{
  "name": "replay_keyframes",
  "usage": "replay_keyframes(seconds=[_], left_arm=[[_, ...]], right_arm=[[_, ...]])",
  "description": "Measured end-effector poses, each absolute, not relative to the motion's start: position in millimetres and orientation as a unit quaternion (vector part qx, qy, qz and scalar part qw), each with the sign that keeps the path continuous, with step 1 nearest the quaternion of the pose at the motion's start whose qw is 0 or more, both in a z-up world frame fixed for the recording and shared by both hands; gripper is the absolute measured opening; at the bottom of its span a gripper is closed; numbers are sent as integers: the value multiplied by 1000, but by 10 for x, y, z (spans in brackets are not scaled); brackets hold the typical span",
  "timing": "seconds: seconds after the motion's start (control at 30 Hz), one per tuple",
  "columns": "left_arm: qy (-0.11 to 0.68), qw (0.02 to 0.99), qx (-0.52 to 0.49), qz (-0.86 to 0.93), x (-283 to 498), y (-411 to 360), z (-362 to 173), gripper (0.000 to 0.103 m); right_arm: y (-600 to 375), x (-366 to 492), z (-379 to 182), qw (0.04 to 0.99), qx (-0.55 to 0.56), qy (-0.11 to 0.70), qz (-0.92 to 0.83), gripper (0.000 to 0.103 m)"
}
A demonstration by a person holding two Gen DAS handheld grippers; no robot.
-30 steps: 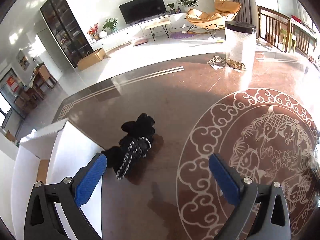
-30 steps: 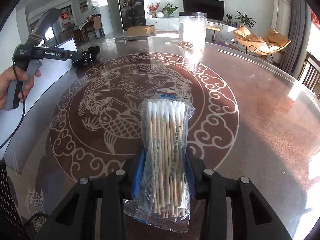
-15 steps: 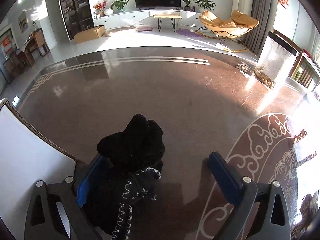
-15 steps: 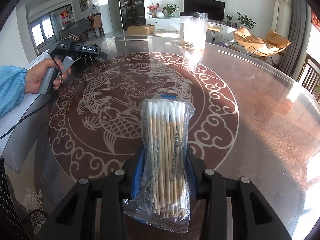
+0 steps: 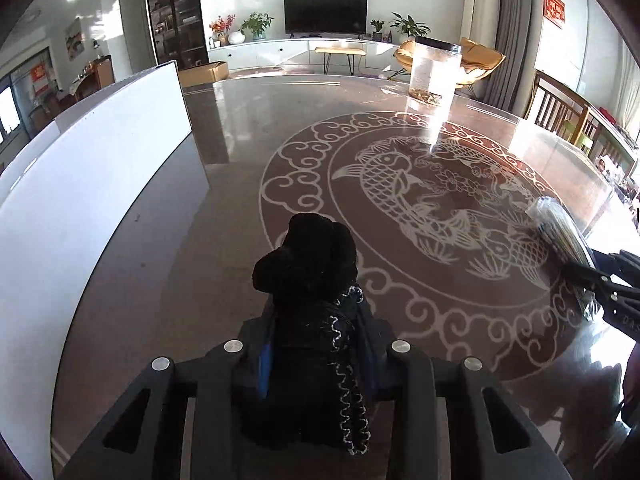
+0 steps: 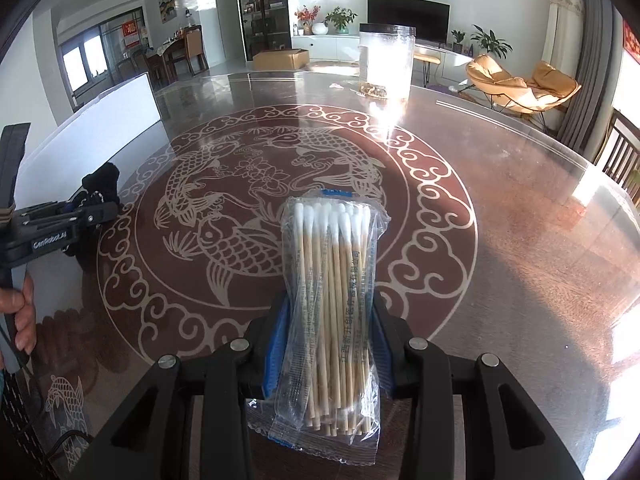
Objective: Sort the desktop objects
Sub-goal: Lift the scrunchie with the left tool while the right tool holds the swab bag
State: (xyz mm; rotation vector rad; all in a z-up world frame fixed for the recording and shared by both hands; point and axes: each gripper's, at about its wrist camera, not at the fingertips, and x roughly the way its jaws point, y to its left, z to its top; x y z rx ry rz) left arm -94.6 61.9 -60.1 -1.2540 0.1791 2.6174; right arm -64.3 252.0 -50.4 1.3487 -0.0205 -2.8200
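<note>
A black knitted item with silver trim (image 5: pixel 308 256) sits between the blue pads of my left gripper (image 5: pixel 316 320). The jaws are closing and the pads press into its sides. The right wrist view shows the same left gripper (image 6: pixel 80 212) at the left edge, with the black item (image 6: pixel 102 178) sticking out in front. My right gripper (image 6: pixel 330 312) is shut on a clear packet of cotton swabs (image 6: pixel 332 280), held above the glass table. The left wrist view also catches that packet (image 5: pixel 560 228) at the right edge.
A white box wall (image 5: pixel 80 200) runs along the table's left side. A clear jar with a black lid (image 5: pixel 434 72) stands at the far side. The round table (image 6: pixel 500 220) bears a fish pattern. A hand (image 6: pixel 22 312) grips the left handle. Chairs stand beyond the right rim.
The left gripper reached the black knitted item, closed its wide-open jaws around it, and swung away from the white box toward the table's middle. The right gripper kept still with the swabs.
</note>
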Motion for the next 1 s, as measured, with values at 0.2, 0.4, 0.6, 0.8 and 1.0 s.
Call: replay_keyframes(seconds=[0.2,0.4,0.6,0.8,1.0], left_arm=[[56,112,-429,895,-753,587,-612,36],[53,114,-428,895,-700,585,-622,36],[40,120,-429,895,-706,557,-624,36],[59,114,-428,895,-689,632,-628,40],[50,103,-434,894,-724,591,-643,63]], right_arm=[[2451,-643,-502,6,432,12,-902,40],[2231,-521,-489,49,428,-23,-902,40],[1810,-392,-492,42,428,-33,-902,45],[1761,-419,-500,46,427,-52,-902,65],[1723,-421,-502,43,429,-42,-901,66]])
